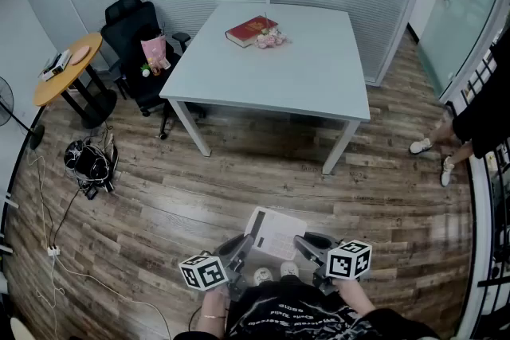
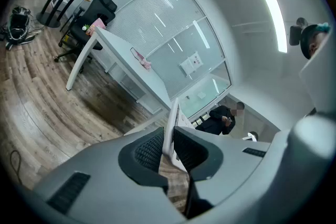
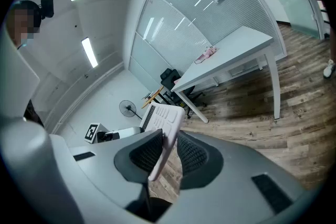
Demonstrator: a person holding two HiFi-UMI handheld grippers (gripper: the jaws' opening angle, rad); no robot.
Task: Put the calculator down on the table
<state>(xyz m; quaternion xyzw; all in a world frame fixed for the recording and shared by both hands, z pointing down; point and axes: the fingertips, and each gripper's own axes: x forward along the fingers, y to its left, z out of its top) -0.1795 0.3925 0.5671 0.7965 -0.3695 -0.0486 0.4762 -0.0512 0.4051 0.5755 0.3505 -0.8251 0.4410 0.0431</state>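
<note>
I stand on a brown wood-plank floor (image 1: pixel 159 195) in a glass-walled office. The white square table (image 1: pixel 319 84) I am bound for lies well ahead of me. Most of its top is bare, with a red hardback book (image 1: pixel 251 30) and a small pink bunch of flowers (image 1: pixel 271 39) near its far edge. A black office chair (image 1: pixel 131 28) and a round yellow side table (image 1: pixel 70 68) sit off to its left.

The flat white plastic calculator (image 1: pixel 273 232) is in the air just in front of my body, well apart from the table, carried between both tools. My left gripper (image 1: pixel 241 249) pinches its left edge and my right gripper (image 1: pixel 305 245) its right edge. In each gripper view the ribbed black pads (image 2: pixel 149 152) are closed onto the thin slab, one pad on each face, so both pairs of fingers are clamped on it. I judge the two-sided hold is there because the thing is wide, thin and smooth. A single pinch at one edge could let it swing or slip, while two keep its keyed face toward me and steady enough to set down flat.

Both hands are held close in at my waist, side by side, marker cubes outward, with the grippers pointing forward and dipped a little toward the floor. The putting-down has not begun, and I judge I must first close the gap to the table.
</note>
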